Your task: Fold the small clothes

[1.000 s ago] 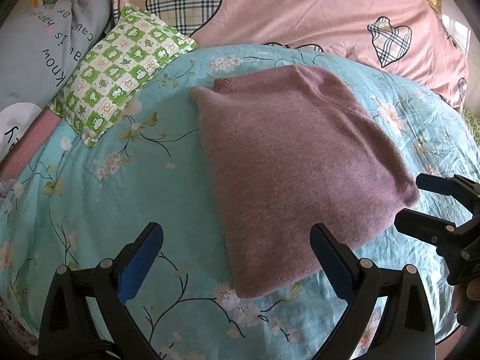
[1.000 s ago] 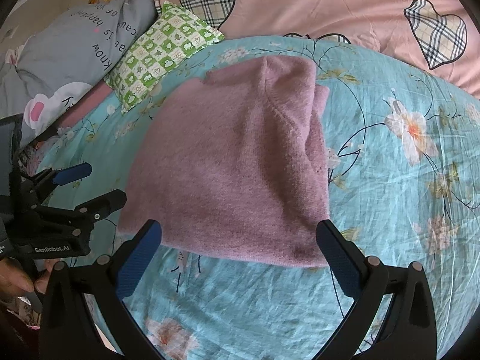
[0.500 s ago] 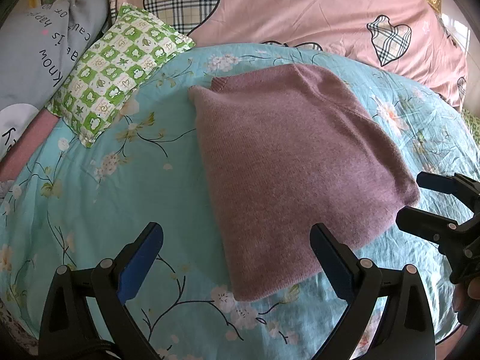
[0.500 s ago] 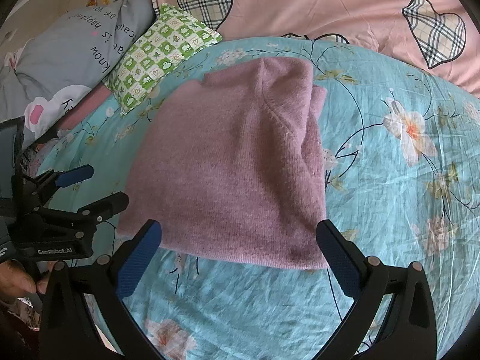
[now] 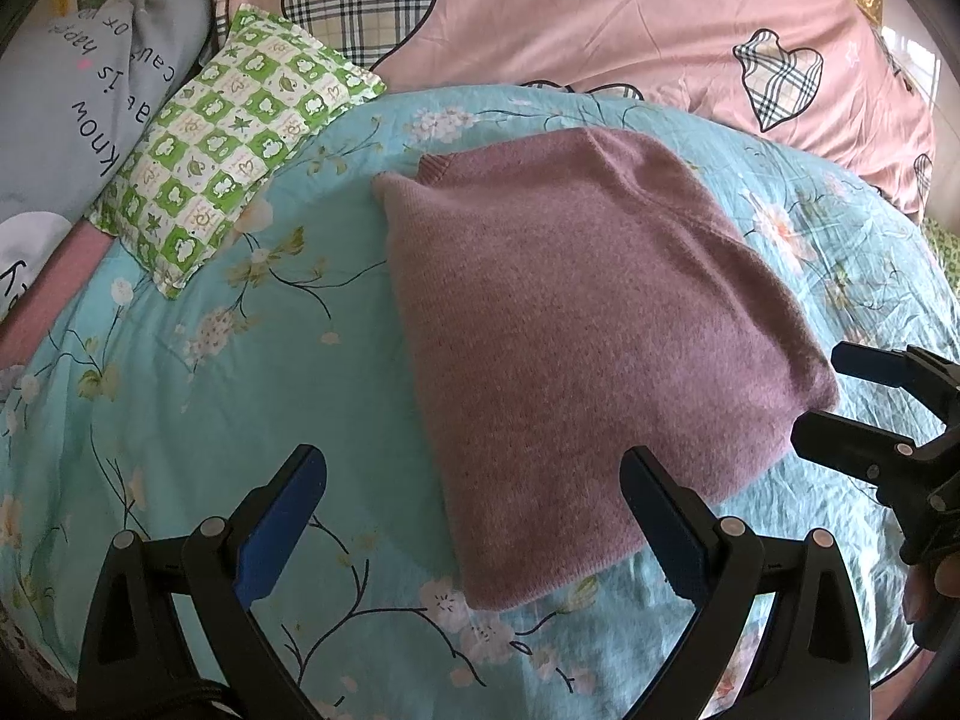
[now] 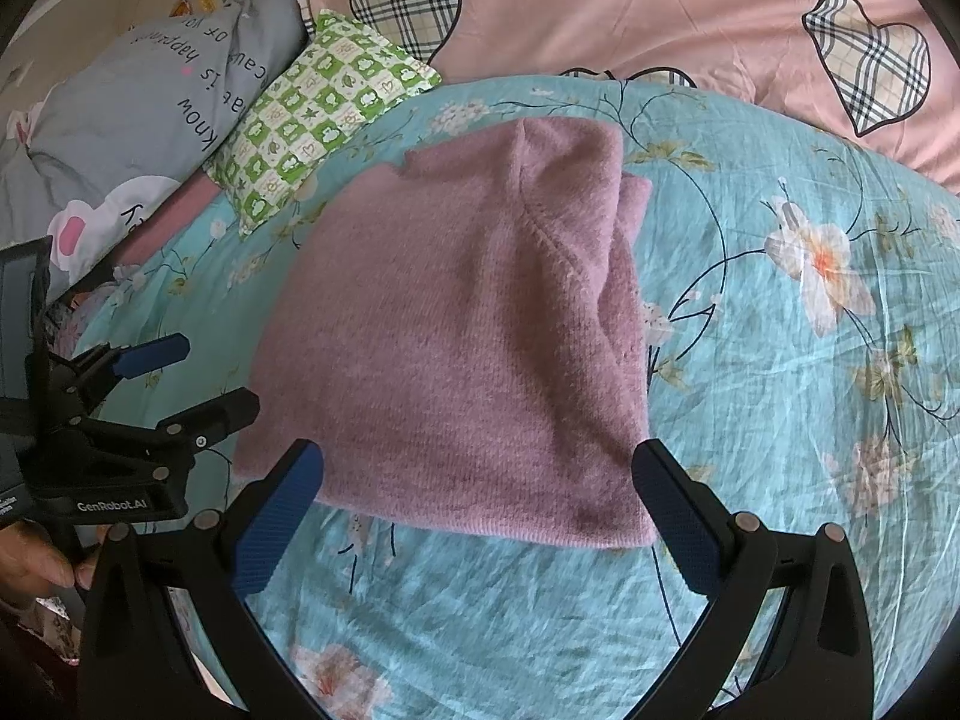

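Observation:
A mauve knit sweater (image 5: 576, 324) lies folded into a flat rectangle on the turquoise floral bedsheet (image 5: 198, 372). My left gripper (image 5: 474, 516) hovers open just short of its near left corner, holding nothing. In the right wrist view the same sweater (image 6: 474, 336) fills the middle, and my right gripper (image 6: 480, 510) stands open over its near hem, empty. Each gripper shows in the other's view: the right gripper (image 5: 840, 396) by the sweater's right corner, the left gripper (image 6: 192, 378) by its left corner.
A green-and-white checked pillow (image 5: 234, 138) and a grey lettered pillow (image 5: 96, 102) lie at the back left. A pink quilt with plaid hearts (image 5: 576, 24) runs along the back. A person's fingers (image 6: 36, 564) hold the left gripper's handle.
Both views have shifted slightly, with the sweater sitting a little lower and nearer the fingers. The sweater itself has not moved, and both grippers stay open.

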Action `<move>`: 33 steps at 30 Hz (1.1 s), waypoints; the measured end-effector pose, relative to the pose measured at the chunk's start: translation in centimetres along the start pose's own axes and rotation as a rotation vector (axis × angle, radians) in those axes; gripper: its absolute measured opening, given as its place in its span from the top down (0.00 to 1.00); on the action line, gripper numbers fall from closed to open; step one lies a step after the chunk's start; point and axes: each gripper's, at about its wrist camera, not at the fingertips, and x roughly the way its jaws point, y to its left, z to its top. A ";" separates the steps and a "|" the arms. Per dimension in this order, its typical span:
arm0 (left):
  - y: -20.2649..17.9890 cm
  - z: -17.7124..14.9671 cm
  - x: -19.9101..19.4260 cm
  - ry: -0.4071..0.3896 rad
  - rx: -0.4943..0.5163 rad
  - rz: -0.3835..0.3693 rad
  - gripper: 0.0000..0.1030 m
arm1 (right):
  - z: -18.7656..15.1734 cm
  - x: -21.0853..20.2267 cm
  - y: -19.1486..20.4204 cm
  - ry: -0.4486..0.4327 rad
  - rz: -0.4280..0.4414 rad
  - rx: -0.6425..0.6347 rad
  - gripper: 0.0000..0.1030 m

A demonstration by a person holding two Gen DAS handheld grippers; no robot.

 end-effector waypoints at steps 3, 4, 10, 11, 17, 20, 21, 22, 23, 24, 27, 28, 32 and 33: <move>0.0 0.0 0.0 -0.001 -0.003 0.002 0.04 | 0.0 0.0 0.1 0.001 0.001 0.001 0.00; -0.1 0.0 -0.1 0.000 -0.005 0.003 0.04 | 0.0 0.1 0.1 0.001 0.001 0.001 0.00; -0.2 0.1 -0.3 -0.004 -0.004 0.006 0.04 | 0.1 0.1 0.2 0.000 0.001 0.002 0.00; -0.3 0.1 -0.3 -0.005 -0.005 0.007 0.04 | 0.1 0.1 0.2 -0.001 0.002 0.001 0.00; -0.3 0.3 -0.5 -0.011 -0.008 0.020 0.04 | 0.6 -0.1 0.1 -0.008 0.006 0.005 0.00; -0.3 0.4 -0.5 -0.006 -0.012 0.021 0.04 | 0.9 -0.1 0.2 -0.010 0.009 0.008 0.00; -0.3 0.4 -0.5 -0.006 -0.013 0.021 0.04 | 1.0 -0.2 0.1 -0.011 0.009 0.007 0.00; -0.3 0.4 -0.4 -0.007 -0.012 0.022 0.04 | 1.1 -0.2 0.1 -0.011 0.010 0.005 0.00; -0.3 0.5 -0.4 -0.007 -0.012 0.026 0.04 | 1.2 -0.2 0.2 -0.013 0.011 0.004 0.00; -0.3 0.5 -0.3 -0.006 -0.011 0.028 0.04 | 1.2 -0.2 0.2 -0.016 0.012 0.003 0.00; -0.3 0.6 -0.3 -0.006 -0.013 0.033 0.04 | 1.3 -0.3 0.2 -0.021 0.013 0.003 0.00; -0.3 0.6 -0.2 -0.006 -0.015 0.033 0.04 | 1.3 -0.3 0.2 -0.022 0.014 0.003 0.00; -0.1 0.8 -0.1 -0.001 -0.021 0.035 0.04 | 1.3 -0.2 0.0 -0.015 0.012 0.008 0.00; -0.1 0.8 -0.1 0.000 -0.024 0.035 0.04 | 1.3 -0.2 -0.1 -0.014 0.011 0.010 0.01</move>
